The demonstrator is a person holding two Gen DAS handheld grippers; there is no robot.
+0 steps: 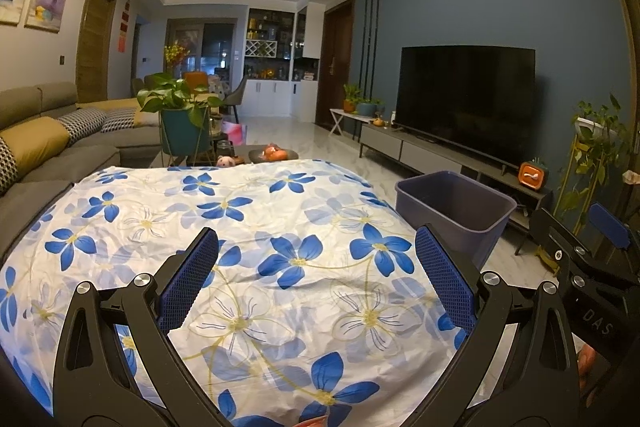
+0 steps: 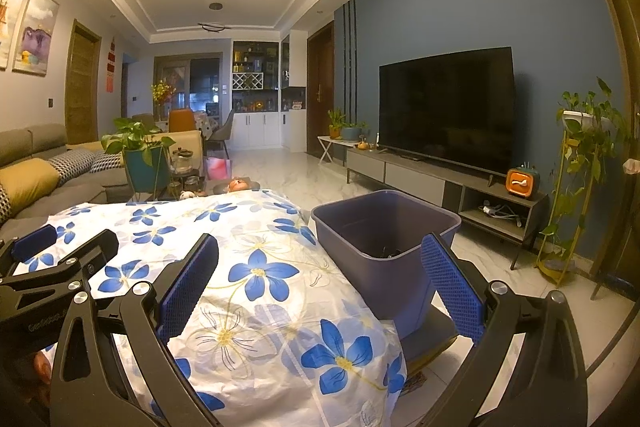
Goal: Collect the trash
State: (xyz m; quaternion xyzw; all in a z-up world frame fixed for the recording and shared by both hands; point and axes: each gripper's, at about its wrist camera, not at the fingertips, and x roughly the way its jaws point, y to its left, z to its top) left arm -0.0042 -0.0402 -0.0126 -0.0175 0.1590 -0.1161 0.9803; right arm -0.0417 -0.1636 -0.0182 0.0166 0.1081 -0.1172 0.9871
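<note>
Two grippers are seen held above a table covered by a white cloth with blue flowers point(image 1: 256, 227). The left gripper point(image 1: 316, 279) is spread wide, nothing between its blue pads. The right gripper point(image 2: 320, 287) is likewise released and empty; in the left wrist view only part of it is caught at the right edge point(image 1: 588, 259), cut off by the frame.

A purple bin point(image 2: 384, 227) is set just beside the table's right edge, on a low support whose make cannot be determined. Its lower part is hidden by the cloth and by the right gripper's finger. Some dark contents point(image 2: 390, 251) are glimpsed at the bottom of the bin in the right wrist view; their kind cannot be resolved. In the left wrist view the bin's interior point(image 1: 456, 203) is seen only as shadow.

No loose trash can be made out on the visible cloth. The near end of the table is masked by the gripper frames. Small objects beyond the table's far edge point(image 1: 272, 153) are blurred and not identifiable. A reddish patch point(image 2: 42, 363), possibly a hand, is noted behind the left gripper's body.
</note>
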